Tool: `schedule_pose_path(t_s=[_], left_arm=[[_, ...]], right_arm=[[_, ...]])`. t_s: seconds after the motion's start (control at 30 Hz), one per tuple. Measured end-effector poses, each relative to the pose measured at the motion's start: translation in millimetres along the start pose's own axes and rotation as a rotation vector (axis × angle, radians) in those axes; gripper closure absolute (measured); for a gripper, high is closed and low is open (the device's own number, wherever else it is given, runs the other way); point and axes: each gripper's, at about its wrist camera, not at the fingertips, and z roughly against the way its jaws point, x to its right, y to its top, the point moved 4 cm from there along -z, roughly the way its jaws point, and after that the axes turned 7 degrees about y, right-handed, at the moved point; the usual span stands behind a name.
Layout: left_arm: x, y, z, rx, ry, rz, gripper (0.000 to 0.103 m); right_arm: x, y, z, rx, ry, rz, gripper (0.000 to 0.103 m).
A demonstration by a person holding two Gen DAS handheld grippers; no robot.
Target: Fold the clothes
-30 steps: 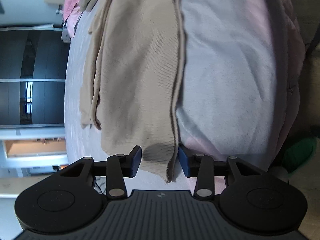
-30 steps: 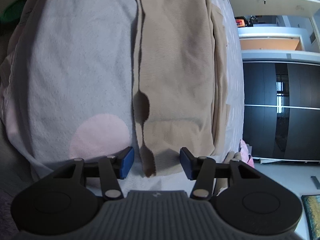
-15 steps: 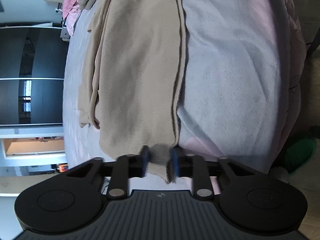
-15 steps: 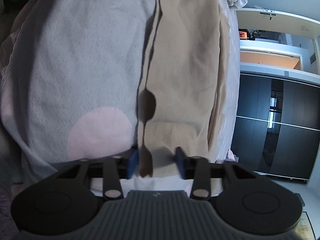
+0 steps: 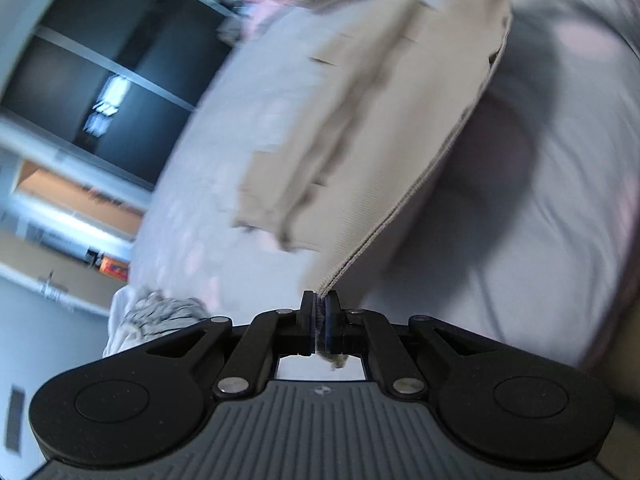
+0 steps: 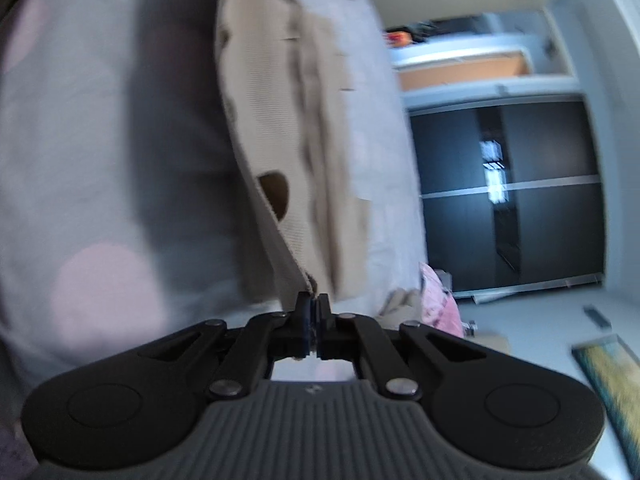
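**Both grippers clamped on the corners of a beige garment over the bed**

The left gripper (image 5: 319, 312) has its blue pads pressed together on a corner of the beige ribbed garment (image 5: 372, 128). A scrap of the cloth pokes out behind the pads, and the stitched hem runs up and away from the jaws in a taut line. The jaws have just been closing, with the fabric between them, and now they pinch it hard.

The right gripper (image 6: 314, 316) does the same at another corner of the same garment (image 6: 280, 92). Its jaws have also just been closing on the cloth and stand clenched on it. In this view the hem rises from the pads up to the left, and a dark oval opening shows in the fabric just beside that edge.

The garment hangs stretched from both grips, its held edge raised off the bed (image 5: 560, 200), while the far part, rumpled into long folds, appears to rest on the pale grey cover with faint pink dots (image 6: 100, 288). A dark shadow lies on the cover beneath the lifted edge. Both views are blurred.

A striped cloth (image 5: 160, 316) lies bunched near the bed's edge in the left view, and a pink cloth (image 6: 440, 304) in the right. A dark glossy wardrobe (image 6: 504, 196) stands past the bed.
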Motion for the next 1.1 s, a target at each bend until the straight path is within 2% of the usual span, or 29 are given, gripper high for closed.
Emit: schedule_pose_path(t_s=[0.13,0.37,0.57,0.73,1.1], left_arm=[[-39.6,19.1,-5.6,0.024,0.008,0.156,0.101],[-93.1,50.6,-17.6,0.059,0.012,0.295,0.101],[-123.9,77.9,-49.4,0.070,-0.028,0.311,0.101],[-128.2,88.6,-96.7,0.029,-0.080,0.347,0.101],[-135.0,107.5,-182.6,-0.083,-0.025,0.383,0.101]], right_arm=[[34.4,6.7,-3.9,0.024,-0.037,-0.150,0.101],[99.6,17.9,-23.3,0.032,-0.121,-0.308,0.102],[149.4,24.0,-52.4,-0.003,-0.142,-0.395,0.102],[174.1,34.6,-113.2,-0.047,-0.068,-0.456,0.102],[196.0,58.3,-225.8,-0.114,-0.011,-0.546,0.102]])
